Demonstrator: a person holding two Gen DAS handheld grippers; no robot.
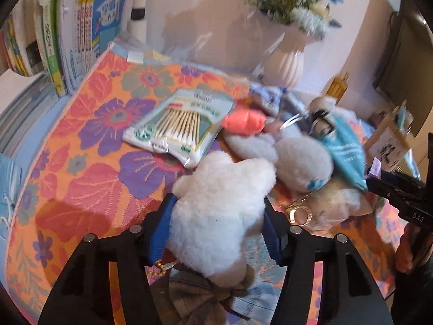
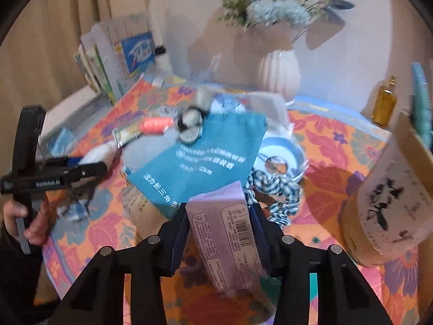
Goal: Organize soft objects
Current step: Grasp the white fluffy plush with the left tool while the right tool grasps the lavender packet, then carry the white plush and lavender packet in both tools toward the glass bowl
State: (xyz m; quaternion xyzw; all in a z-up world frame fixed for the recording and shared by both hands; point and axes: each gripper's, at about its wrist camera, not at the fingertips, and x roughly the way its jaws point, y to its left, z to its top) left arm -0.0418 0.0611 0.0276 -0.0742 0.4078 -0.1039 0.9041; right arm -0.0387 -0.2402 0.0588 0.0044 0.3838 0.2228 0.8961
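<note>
The left tool (image 1: 216, 216) holds a white plush toy (image 1: 219, 203) between its blue pads, low over the flowered surface (image 1: 89, 168), beside a cotton swab packet (image 1: 176, 124). The right tool (image 2: 220, 227) grips a lilac tissue pack (image 2: 224, 243) above a teal pouch (image 2: 200, 157). Both grips look soft and yielding; lifting each straight and slowly should avoid dragging neighbouring clutter.

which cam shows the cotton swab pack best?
Left wrist: the cotton swab pack lies flat and unobstructed on the floral cloth, swabs visible. In the right wrist view only a blurred sliver shows beside the orange thread spool.
</note>
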